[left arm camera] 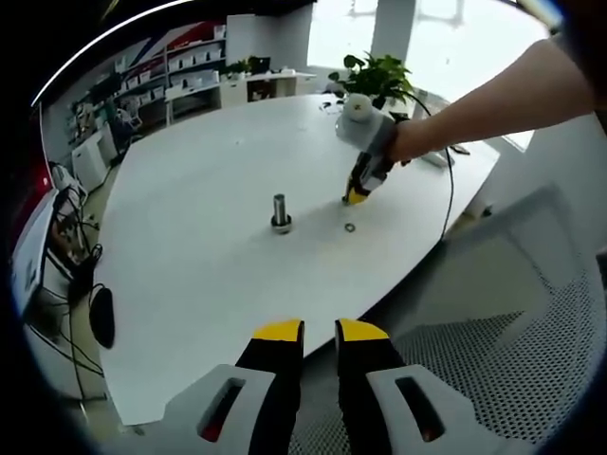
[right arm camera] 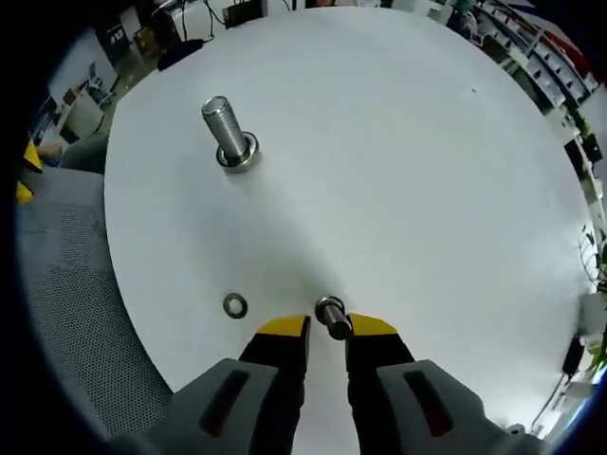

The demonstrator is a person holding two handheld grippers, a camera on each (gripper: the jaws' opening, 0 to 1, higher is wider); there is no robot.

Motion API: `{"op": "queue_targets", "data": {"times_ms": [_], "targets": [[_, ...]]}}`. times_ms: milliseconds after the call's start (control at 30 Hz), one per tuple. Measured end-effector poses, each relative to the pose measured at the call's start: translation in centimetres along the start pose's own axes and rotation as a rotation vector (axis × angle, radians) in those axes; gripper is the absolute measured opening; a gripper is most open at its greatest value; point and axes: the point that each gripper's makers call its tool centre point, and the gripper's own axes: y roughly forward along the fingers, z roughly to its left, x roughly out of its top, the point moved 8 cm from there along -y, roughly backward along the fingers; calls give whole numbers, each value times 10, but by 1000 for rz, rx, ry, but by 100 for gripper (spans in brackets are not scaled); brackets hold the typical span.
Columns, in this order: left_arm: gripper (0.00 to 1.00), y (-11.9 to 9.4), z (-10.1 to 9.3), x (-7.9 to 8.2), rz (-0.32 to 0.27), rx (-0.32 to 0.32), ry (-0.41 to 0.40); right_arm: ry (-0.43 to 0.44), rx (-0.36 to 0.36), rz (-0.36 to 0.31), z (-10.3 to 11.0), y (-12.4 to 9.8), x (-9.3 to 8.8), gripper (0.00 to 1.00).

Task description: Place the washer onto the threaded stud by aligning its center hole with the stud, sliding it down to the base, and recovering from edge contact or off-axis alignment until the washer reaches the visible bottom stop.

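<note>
When looking for the washer (right arm camera: 235, 305), find it flat on the white table (right arm camera: 398, 171), hole upward, well apart from the threaded stud (right arm camera: 228, 133) and on that stud's table-edge side. Note the stud upright on a ringed base, axis straight up from the tabletop, so expect to carry the washer level and centre it over the top. Moving farther out from the stud, meet the right gripper (right arm camera: 327, 327), tips down at the tabletop, with the washer just beside its left jaw, off to the side rather than between the jaws, and slightly on the stud's side of them. See those jaws a narrow gap apart with a small metal cylinder (right arm camera: 332, 316) at the tips; cannot tell whether clamped on it or only touching. Farthest from the stud, find the left gripper (left arm camera: 320, 332) out over a mesh chair (left arm camera: 531, 322), jaws slightly parted, gripping nothing. Judge the right much the nearer: probably a short sideways shift onto the washer, then a carry stud-ward.
</note>
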Motion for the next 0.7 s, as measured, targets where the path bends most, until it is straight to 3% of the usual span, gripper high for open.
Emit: {"op": "queue_targets", "data": {"times_ms": [333, 567, 700], "targets": [[11, 0, 0, 0, -1, 0, 0, 36, -39, -20, -4, -8, -11, 25], [11, 0, -1, 0, 1, -10, 6, 85, -21, -15, 12, -13, -21, 25], [11, 0, -1, 0, 4, -16, 9, 126, 21, -40, 29, -13, -17, 25]]}}
